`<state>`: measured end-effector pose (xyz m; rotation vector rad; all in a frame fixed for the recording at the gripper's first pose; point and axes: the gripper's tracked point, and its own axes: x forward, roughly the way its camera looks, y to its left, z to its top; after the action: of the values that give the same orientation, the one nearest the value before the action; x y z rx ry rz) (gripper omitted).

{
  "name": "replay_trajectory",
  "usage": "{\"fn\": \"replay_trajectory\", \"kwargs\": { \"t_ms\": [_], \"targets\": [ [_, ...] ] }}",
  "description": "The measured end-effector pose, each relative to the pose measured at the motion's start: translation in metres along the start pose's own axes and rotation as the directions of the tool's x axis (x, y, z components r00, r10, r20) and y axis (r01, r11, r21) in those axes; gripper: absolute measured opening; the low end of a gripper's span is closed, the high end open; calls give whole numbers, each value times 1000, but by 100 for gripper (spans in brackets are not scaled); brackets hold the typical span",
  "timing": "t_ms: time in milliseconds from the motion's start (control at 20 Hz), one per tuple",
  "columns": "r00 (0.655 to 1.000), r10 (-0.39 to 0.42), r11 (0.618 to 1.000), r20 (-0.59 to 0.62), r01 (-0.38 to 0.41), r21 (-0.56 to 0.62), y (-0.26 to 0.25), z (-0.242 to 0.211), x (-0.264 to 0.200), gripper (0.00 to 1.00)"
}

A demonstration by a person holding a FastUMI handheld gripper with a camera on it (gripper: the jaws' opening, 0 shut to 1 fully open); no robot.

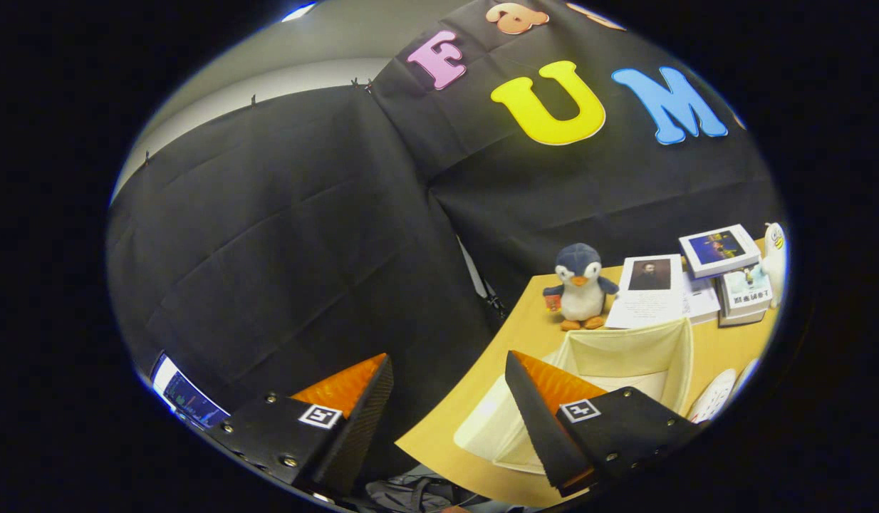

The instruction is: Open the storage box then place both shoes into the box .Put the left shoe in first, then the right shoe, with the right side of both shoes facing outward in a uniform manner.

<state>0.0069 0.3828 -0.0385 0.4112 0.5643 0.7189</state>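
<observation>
Gripper [450,410] fingers apart and empty, off-table beside the cream fabric storage box [628,356]; its lid appears folded flat, so misjudged approach risks snagging it

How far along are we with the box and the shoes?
Done: the storage box on the table looks open, its cream inside showing and nothing visible in the part seen. In hand: nothing; the gripper is open with empty space between its fingers, the box just past one fingertip. A white shoe seems to lie beside the box. Left: putting the left shoe in, then the right.
</observation>
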Motion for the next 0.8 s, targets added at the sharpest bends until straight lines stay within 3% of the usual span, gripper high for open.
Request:
{"fn": "replay_trajectory", "kwargs": {
  "t_ms": [400,800],
  "targets": [
    [984,-176,981,17,177,-84,-90,11,-45,97],
    [939,-345,931,-4,342,-130,-187,-4,-80,98]
  ]
}}
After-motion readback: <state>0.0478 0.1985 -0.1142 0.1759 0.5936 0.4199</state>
